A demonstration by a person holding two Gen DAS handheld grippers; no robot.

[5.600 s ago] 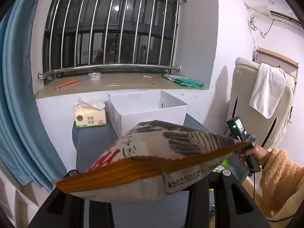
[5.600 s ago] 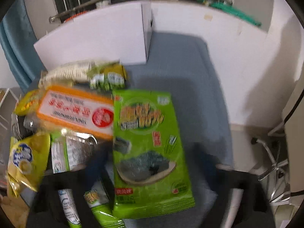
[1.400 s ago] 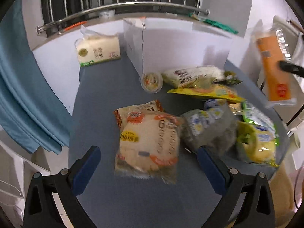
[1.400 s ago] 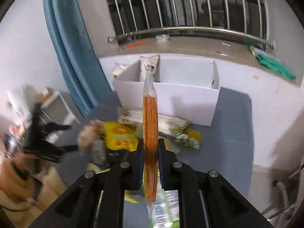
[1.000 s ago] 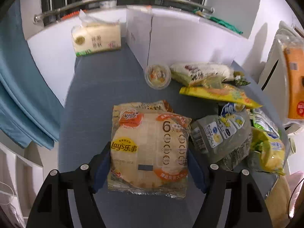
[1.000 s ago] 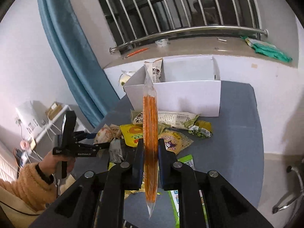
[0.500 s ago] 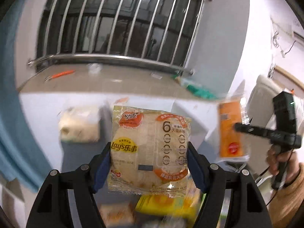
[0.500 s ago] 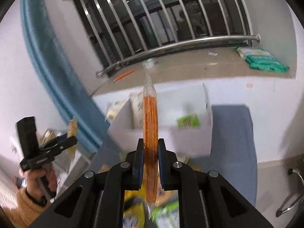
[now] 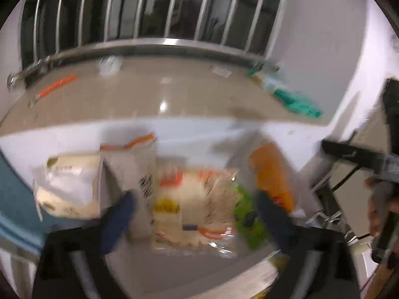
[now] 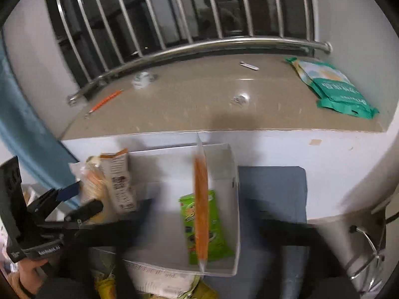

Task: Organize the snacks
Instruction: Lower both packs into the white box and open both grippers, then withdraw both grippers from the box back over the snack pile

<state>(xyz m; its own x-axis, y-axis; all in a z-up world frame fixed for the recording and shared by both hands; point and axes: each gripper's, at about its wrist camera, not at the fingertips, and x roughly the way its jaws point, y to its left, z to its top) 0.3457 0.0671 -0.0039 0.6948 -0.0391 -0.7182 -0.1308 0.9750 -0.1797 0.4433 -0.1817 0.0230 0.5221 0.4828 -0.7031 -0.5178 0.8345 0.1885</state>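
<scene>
Item one: my left gripper (image 9: 194, 206), fingers spread wide to either side of a chip packet (image 9: 194, 204) that lies between them without either pad clearly touching it; the left view is badly smeared, so I cannot tell whether the packet rests on anything or hangs free. Item two: my right gripper (image 10: 199, 214), jaws parted wide, with an orange snack packet (image 10: 201, 209) standing on edge between them and apart from both fingers, its lower end down inside the white box (image 10: 233, 174). Item three: a green seaweed packet (image 10: 212, 239) lying flat on the box floor against the right wall, just behind the orange one. Item four: a striped snack bag (image 10: 119, 182) standing upright at the left end of the box. Item five: a tissue pack (image 9: 67, 184) just left of the box, outside it. Item six: further packets (image 10: 159, 281) on the grey worktop (image 10: 271, 194) in front of the box, mostly hidden by its near wall. Item seven: window sill (image 10: 199, 99) behind the box, carrying a teal pouch (image 10: 334, 87), an orange pen (image 10: 104, 102) and a roll of tape (image 10: 141, 79).
</scene>
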